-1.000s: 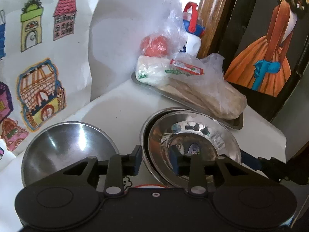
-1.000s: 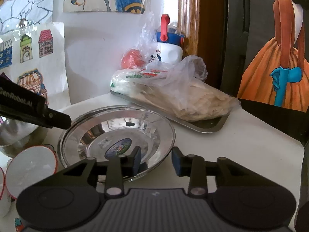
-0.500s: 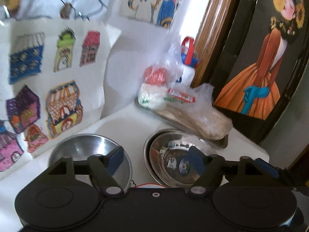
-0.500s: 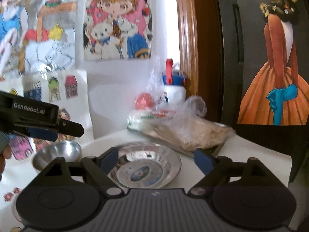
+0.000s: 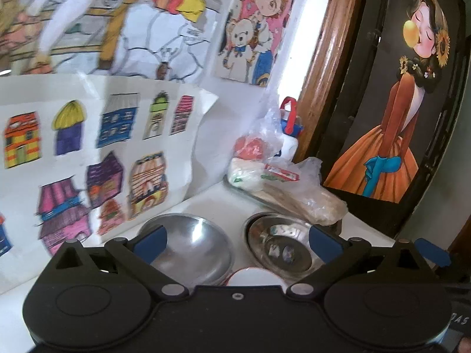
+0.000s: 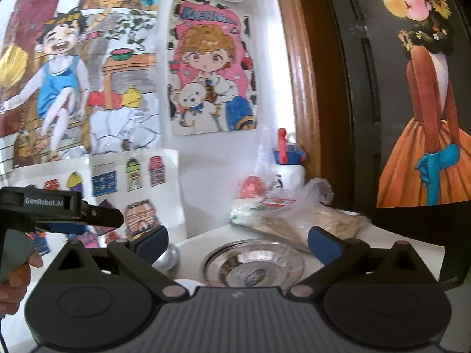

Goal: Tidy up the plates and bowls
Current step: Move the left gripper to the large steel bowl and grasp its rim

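Observation:
A steel bowl (image 5: 191,247) sits on the white table, left of stacked steel plates (image 5: 276,247). A white red-rimmed dish (image 5: 253,278) lies in front of them, partly hidden. My left gripper (image 5: 237,239) is open and empty, raised above and behind them. In the right wrist view the steel plates (image 6: 253,263) lie ahead, with the steel bowl (image 6: 167,257) at the left. My right gripper (image 6: 237,239) is open and empty, raised above the plates. The left gripper (image 6: 73,210) shows at the left edge there.
A metal tray (image 5: 265,200) with plastic-wrapped food (image 5: 294,188) and a white bottle (image 5: 290,141) stands at the back by a wooden door frame (image 5: 326,58). Drawings cover the wall (image 5: 117,58). A dark poster panel (image 5: 397,117) stands at the right.
Both grippers have opened wide and lifted up and back from the dishes. The bowl and plates stay in place on the table.

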Available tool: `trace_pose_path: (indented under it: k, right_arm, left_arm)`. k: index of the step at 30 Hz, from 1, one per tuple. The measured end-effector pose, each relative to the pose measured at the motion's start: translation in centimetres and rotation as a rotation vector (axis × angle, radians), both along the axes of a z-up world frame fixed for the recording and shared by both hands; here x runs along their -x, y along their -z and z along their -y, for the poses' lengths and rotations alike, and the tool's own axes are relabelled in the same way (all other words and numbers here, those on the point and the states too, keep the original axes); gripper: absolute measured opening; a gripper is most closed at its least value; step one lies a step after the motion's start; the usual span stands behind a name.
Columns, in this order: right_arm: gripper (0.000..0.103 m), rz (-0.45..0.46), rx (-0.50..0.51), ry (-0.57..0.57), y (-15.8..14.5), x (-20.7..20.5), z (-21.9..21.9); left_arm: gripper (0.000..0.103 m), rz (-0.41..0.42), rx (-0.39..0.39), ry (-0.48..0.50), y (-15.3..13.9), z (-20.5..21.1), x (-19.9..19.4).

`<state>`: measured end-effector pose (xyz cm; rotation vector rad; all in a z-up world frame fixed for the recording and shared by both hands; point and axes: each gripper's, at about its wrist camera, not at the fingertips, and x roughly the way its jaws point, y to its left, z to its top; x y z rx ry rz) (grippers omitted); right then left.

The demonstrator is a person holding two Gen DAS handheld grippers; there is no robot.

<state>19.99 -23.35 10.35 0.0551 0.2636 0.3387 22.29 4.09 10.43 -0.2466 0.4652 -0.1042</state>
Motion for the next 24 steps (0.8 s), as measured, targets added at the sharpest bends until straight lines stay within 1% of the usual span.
trace_pose_path:
  k: [5, 11, 17, 22, 24]
  right_arm:
    - [0.103, -0.016, 0.017, -0.037, 0.5, 1.3, -1.3]
    - [0.103, -0.085, 0.043, -0.100, 2.0, 1.2, -3.0]
    - [0.103, -0.137, 0.055, -0.135, 2.8, -1.8, -5.3]
    - [0.103, -0.197, 0.030, -0.160, 3.0, -6.0, -7.4]
    - [0.101, -0.217, 0.027, -0.171, 3.2, -7.5, -8.1]
  left_arm:
    - [0.102, -0.027, -0.015, -0.017, 1.1, -1.8, 1.8]
    - [0.102, -0.095, -0.067, -0.040, 3.4, -4.2, 2.5]
    - [0.102, -0.144, -0.044, -0.092, 5.1, -7.1, 1.0]
    - [0.102, -0.170, -0.040, -0.115, 5.8, -8.4, -1.2]
    - [0.102, -0.179, -0.028, -0.118, 6.1, -8.8, -2.1]
